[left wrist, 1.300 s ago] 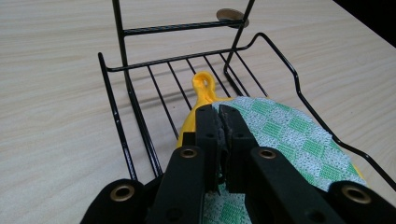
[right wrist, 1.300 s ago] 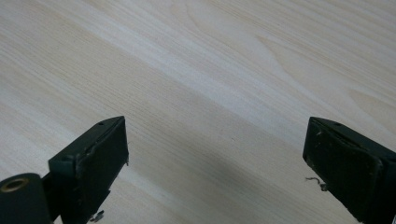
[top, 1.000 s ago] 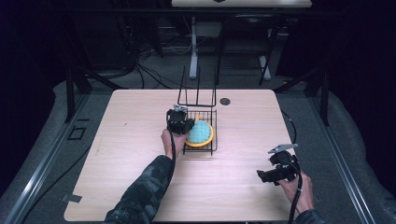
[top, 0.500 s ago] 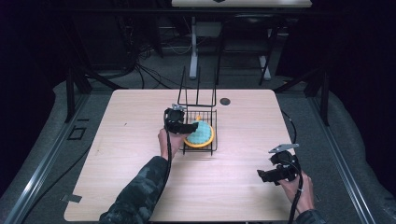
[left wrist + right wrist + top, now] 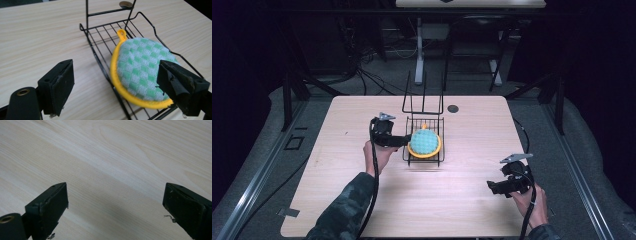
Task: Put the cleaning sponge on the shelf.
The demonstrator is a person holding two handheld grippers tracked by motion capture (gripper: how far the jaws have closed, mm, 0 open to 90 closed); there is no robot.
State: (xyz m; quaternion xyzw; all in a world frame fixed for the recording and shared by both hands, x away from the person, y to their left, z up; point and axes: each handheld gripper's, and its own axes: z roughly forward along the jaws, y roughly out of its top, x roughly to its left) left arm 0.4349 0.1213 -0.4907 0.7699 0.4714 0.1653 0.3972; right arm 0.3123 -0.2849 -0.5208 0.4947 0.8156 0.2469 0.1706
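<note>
The left tool (image 5: pixel 404 140) sits at the left side of the black wire rack (image 5: pixel 424 159) near the middle of the tabletop (image 5: pixel 332 190), carried by the person's left hand (image 5: pixel 376 155). Its jaws stand wide apart and released, having just been opening. In the left gripper view the round pot holder (image 5: pixel 140 72) — green-and-white checked cloth with a yellow border and a yellow hanging loop — lies between the spread jaws, but neither pad presses on it. The left-hand pad stands over bare wood outside the rack; the right-hand pad overlaps the pot holder's far edge in that view, and whether it touches the cloth cannot be told.

The pot holder rests inside the rack, lying on the wire floor and tilted, with its near rim leaning against the rack's low side wire. Its loop points toward the tall upright wire frame at the rack's far end. In the high view the pot holder (image 5: pixel 424 143) covers most of the rack floor. A small dark round disc (image 5: pixel 453 108) lies on the tabletop just beyond the rack, apart from it.

The right tool (image 5: pixel 493 187) is held by the right hand (image 5: pixel 529 202) near the front right corner of the tabletop, well apart from the rack. Its jaws are spread and released — in the right gripper view, bare wood grain lies between them.
</note>
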